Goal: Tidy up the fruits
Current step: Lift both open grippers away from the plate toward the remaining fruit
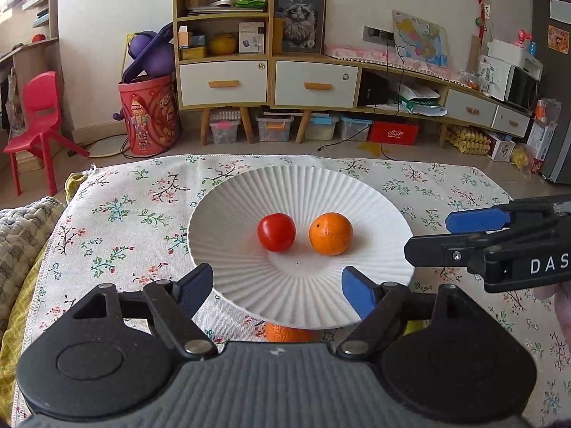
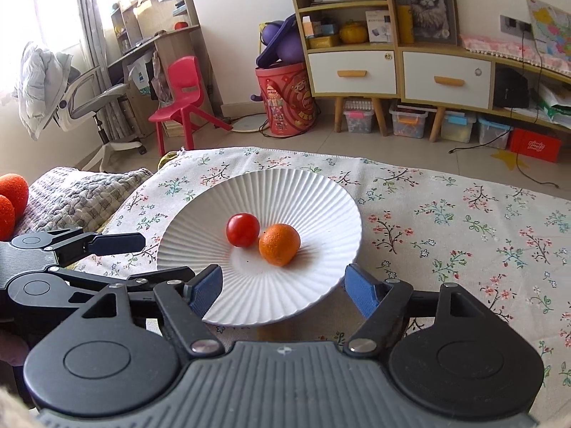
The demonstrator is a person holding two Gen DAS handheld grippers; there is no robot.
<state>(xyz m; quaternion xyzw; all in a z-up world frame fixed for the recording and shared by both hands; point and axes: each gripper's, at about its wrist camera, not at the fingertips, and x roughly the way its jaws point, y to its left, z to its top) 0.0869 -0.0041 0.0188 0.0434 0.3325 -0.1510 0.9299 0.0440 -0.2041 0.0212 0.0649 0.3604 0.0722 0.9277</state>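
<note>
Left claw [image 1: 276, 290] at the bottom of the frame, fingers spread wide and empty over the near rim of the white ribbed plate [image 1: 374, 207]; right claw [image 2: 282, 290] likewise spread, nothing gripped. On the plate, centre frame: red tomato [image 1: 276, 232] left, orange [image 1: 330, 233] right, slightly apart. A second orange [image 1: 287, 333] peeks from under the near rim on the floral desk [image 1: 117, 221].

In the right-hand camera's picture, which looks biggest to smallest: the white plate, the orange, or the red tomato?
1. White plate, by far the largest.
2. Orange.
3. Red tomato, slightly smaller, though it sits a little farther from the camera, so the gap is unsure.
</note>
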